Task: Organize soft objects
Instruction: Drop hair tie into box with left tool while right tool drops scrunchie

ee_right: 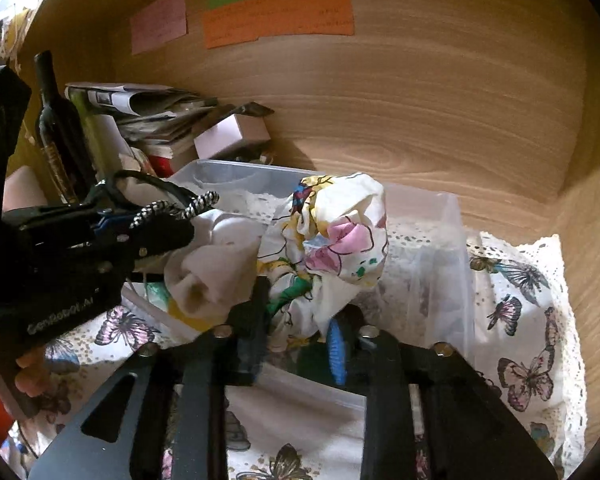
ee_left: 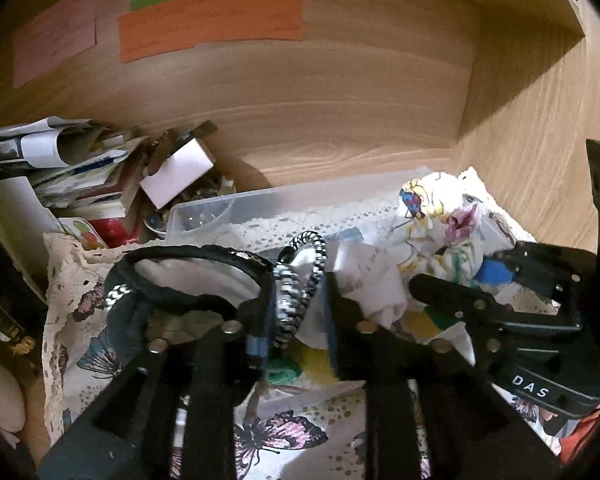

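Wood-grain shelf wall (ee_right: 420, 120), smooth, slight sheen. Clear plastic bin (ee_right: 440, 240), glossy, at 12 o'clock of the fingers. Floral cloth (ee_right: 340, 232), soft, crumpled, matt. Butterfly-print cloth (ee_right: 520, 320) with lace edge, matt. Paper notes (ee_right: 280, 16), matt. Dark glass bottle (ee_right: 56, 120), glossy, at 10 o'clock. Braided cord loop (ee_left: 300, 280), rough.

Warm, dim indoor light in both fisheye views, with dark vignetted corners.

The wooden back wall (ee_left: 340, 92) bows strongly toward the frame edges and is smeared with blur, leaving writing on the orange note (ee_right: 278, 16) unreadable. Highlights wash out on the floral cloth (ee_right: 336, 232). The paper stack (ee_right: 156, 112) throws a soft shadow rightward on the wall. Both near black grippers read as underexposed silhouettes.
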A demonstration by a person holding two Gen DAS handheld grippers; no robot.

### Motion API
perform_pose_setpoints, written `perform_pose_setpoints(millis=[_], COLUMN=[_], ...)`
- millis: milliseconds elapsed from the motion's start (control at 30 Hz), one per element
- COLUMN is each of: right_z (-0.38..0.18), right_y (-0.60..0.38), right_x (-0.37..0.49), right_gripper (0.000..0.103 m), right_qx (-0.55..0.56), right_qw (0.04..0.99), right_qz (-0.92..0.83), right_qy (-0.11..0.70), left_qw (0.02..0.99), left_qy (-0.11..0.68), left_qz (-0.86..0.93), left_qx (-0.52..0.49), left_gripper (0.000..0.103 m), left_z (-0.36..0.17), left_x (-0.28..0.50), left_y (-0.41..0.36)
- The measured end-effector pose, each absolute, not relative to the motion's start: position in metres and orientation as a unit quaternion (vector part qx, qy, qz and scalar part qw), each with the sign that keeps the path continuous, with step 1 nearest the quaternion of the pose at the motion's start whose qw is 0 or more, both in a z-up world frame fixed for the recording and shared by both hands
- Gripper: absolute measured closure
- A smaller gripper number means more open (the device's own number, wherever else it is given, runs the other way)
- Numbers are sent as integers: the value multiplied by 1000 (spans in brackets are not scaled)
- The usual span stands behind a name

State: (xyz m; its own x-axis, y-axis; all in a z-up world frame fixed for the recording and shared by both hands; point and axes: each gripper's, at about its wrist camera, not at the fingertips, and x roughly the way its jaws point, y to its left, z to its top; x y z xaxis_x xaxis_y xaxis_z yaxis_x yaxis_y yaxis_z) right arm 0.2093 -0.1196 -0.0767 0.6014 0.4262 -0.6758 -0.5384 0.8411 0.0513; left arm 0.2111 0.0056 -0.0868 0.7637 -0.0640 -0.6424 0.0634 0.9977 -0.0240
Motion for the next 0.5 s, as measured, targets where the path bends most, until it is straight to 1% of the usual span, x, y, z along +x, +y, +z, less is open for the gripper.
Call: perform_pose_setpoints(millis=[33,67,100,167,200,267,500], right_z=[-76,-75,-74,-71,-69,-64,-38], right_y=[-122,-124,-126,-130,-132,-136,-149], right_x=[209,208,207,205,203,200,181], right_gripper=[60,52,49,45,44,42,38], right_qx=[-76,-71,-67,-65,-66,-65,-55], right_qw=[892,891,892,895,896,900,916], right_qz=[269,269,271,268,266,263,259], right_qy=[356,358,357,351,349,342,302], left_qw=[939,939,940,944,945,946,957], left_qy=[343,343,340,330,327,323,289], left_qz=[-35,-35,-31,-23,-23,-26,-28], left_qx=[0,0,1,0,0,-4,-8], left_gripper=[66,55,42,35,33,32,30], left_z=[-87,-87,-87,-83,-82,-77,-55], left_x=[211,210,208,203,201,194,170], left_y=[6,5,6,6,6,7,9])
